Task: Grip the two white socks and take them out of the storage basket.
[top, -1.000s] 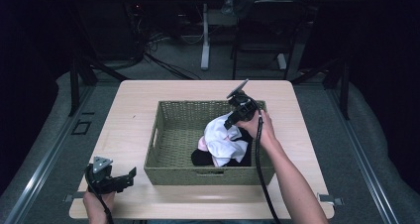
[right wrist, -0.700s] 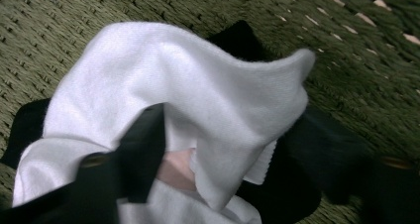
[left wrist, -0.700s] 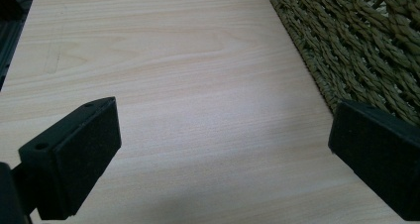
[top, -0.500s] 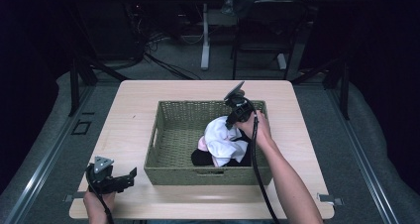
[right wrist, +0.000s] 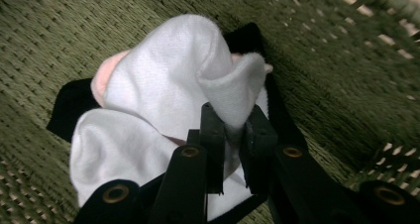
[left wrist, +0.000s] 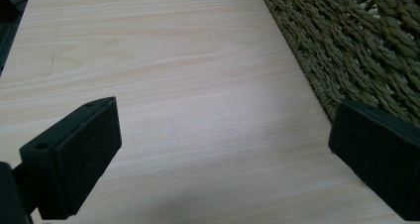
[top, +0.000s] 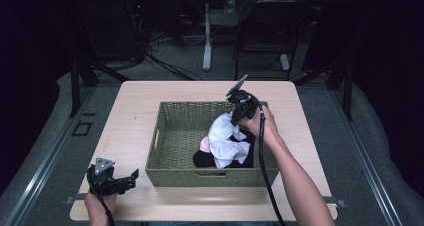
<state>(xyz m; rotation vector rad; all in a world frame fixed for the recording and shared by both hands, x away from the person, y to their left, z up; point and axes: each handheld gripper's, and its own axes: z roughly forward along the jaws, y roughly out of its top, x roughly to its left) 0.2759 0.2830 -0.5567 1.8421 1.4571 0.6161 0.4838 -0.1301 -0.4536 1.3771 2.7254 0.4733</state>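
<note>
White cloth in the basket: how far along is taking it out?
Done: the right tool has just closed its jaws on a fold of the white cloth. In hand: the fold is pulled up, the rest lying on the black cloth and pink cloth inside the basket. Left: lifting it clear. The left tool waits open over the table.

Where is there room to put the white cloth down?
The basket's left half is bare weave, and the table left of it is free too. The basket's right side is crowded: black cloth, pink cloth and the white cloth pinched in the right tongs.
</note>
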